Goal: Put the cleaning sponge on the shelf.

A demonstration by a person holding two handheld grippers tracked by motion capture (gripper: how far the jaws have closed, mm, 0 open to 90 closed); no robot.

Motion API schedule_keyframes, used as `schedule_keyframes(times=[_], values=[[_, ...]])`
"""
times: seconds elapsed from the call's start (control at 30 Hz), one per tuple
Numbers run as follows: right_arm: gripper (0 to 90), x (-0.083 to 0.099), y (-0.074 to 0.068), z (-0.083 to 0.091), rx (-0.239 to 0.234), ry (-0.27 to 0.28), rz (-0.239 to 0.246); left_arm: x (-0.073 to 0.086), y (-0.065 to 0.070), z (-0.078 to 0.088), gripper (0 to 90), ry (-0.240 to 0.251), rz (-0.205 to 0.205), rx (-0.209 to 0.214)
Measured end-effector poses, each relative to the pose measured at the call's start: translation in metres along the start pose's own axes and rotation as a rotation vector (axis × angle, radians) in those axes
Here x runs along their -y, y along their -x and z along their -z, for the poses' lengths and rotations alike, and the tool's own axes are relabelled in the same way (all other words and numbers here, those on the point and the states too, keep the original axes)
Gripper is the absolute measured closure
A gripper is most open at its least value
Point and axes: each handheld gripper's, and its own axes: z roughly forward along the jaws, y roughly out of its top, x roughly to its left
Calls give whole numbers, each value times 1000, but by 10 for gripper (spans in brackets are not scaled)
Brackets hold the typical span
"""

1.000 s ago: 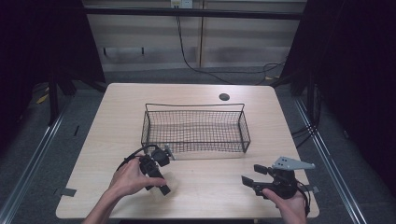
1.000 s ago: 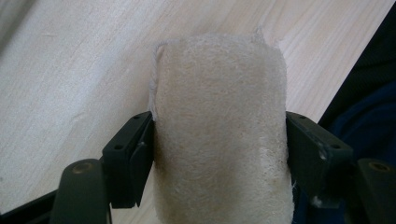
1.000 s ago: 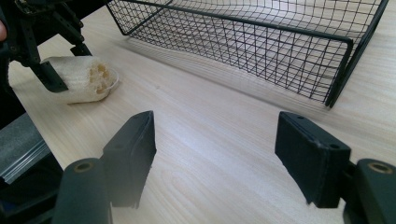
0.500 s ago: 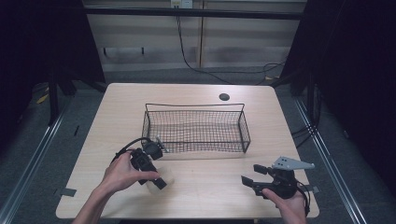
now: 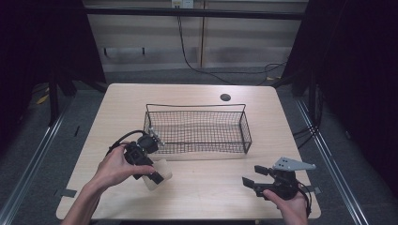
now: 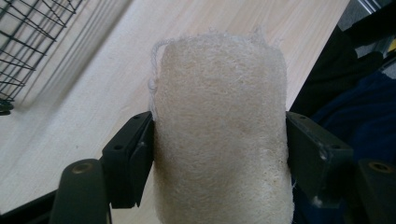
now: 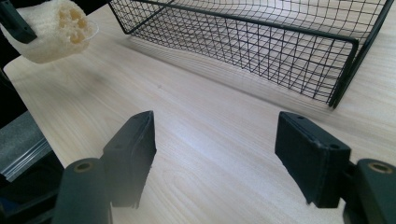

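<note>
Left gripper (image 5: 157, 176) now sits nearer the table (image 5: 202, 199) front, jaws clamping a loofah sponge (image 6: 219, 135). Right gripper (image 5: 256, 180) jaws are spread, nothing between them.

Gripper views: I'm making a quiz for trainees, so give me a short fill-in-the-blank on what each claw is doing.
1. The left claw is shut on a pale fibrous ____.
2. The right claw stands open and holds ____.
3. The black wire basket sits on the light wooden ____.

Missing words: loofah; nothing; table
</note>
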Motion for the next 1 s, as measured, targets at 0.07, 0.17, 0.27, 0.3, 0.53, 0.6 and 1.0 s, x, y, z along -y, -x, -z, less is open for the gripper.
schedule_keyframes(times=[0.07,0.17,0.27,0.3,0.53,0.6,1.0], values=[[293,0,0,0,2,0,0,1,0,1,292,6,-1,3],[293,0,0,1,3,0,0,2,0,5,292,8,-3,15],[293,0,0,0,2,0,1,1,0,13,292,23,-6,6],[293,0,0,0,1,0,0,0,0,17,292,30,-7,9],[293,0,0,0,-2,1,1,-5,-2,29,292,39,-9,-5],[293,0,0,0,-1,0,1,-6,-3,31,292,40,-1,-3],[293,0,-1,-1,-6,-1,2,-19,-10,47,292,38,9,-20]])
